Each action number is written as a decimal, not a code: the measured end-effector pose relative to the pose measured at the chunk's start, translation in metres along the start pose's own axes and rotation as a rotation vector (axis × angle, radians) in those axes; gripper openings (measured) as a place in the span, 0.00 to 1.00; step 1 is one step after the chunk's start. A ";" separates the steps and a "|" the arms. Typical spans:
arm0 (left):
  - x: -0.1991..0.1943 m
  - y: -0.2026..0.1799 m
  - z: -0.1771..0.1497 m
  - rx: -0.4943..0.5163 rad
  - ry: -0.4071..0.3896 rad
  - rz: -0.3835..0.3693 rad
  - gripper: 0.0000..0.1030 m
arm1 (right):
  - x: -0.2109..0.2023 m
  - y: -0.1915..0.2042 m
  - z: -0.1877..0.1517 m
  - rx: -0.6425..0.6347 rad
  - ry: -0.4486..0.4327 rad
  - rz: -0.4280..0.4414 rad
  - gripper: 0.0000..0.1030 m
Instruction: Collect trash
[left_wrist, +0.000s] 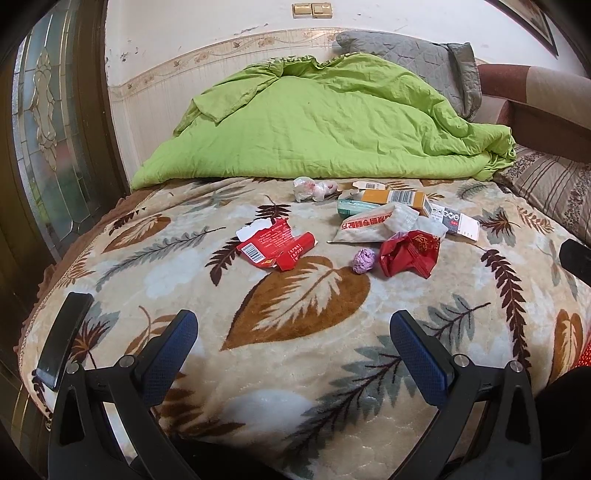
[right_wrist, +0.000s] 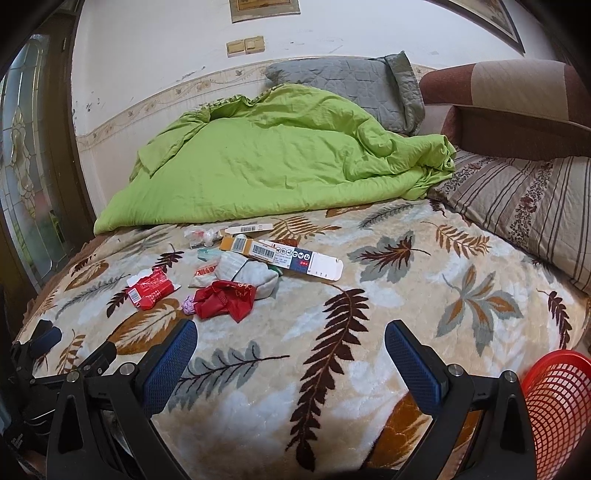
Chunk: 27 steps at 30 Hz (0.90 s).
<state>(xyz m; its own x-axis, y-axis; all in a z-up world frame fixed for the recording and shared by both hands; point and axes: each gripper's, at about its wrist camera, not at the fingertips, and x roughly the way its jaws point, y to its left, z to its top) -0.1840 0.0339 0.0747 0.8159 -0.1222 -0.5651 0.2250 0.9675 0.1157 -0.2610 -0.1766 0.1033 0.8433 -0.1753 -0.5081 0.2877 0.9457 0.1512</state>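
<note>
Left tool (left_wrist: 293, 334): blue-padded fingers spread wide, nothing between them; poised over the near part of the leaf-patterned blanket (left_wrist: 295, 369), well short of the litter. Right tool (right_wrist: 291, 341): likewise parted and empty; same stand-off from the pile.

Trash location: clustered mid-bed, just in front of the green quilt (left_wrist: 314, 122); nothing collected yet. Red mesh basket (right_wrist: 554, 402) at the near right edge of the bed, seen in the right wrist view; probable receptacle.

Items and handling, judged by appearance:
- Torn red carton (left_wrist: 273, 247), nearest the left tool and apart from the heap; light, thin card, crushes readily; grip across the folded body, not the ragged white flap.
- Purple paper ball (left_wrist: 364, 260), just beside the crumpled red wrapper (left_wrist: 408, 254); near weightless, soft; pinch through the middle; likely to sink into the pile of the blanket.
- Crumpled red wrapper: glossy film or foil, probably slippery and springy; clamp on a bunched fold.
- White printed pouch (left_wrist: 369, 225): limp, flat; take by a raised edge.
- Orange box (left_wrist: 395, 199) and long flattened white carton (right_wrist: 306, 262): stiffest pieces; grip across the narrow width, near the middle to avoid drooping.
- Clear plastic wad (left_wrist: 314, 189), farthest back near the quilt; light, compressible.

Caution: soft bedding yields under pressure; risk of pinching blanket fibres together with thin items.
</note>
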 end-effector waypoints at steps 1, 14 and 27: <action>0.000 0.000 0.000 0.001 0.000 0.000 1.00 | 0.000 0.000 0.000 0.000 -0.001 0.000 1.00; 0.000 -0.001 -0.001 0.000 0.003 -0.001 1.00 | 0.000 0.000 -0.001 -0.002 0.002 -0.001 1.00; 0.014 0.011 0.000 -0.078 0.076 -0.091 1.00 | 0.012 0.001 -0.001 0.005 0.070 0.034 0.94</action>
<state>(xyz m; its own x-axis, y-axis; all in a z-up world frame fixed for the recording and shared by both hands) -0.1703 0.0425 0.0686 0.7506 -0.1954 -0.6312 0.2514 0.9679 -0.0008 -0.2509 -0.1777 0.0963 0.8187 -0.1228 -0.5609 0.2616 0.9494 0.1739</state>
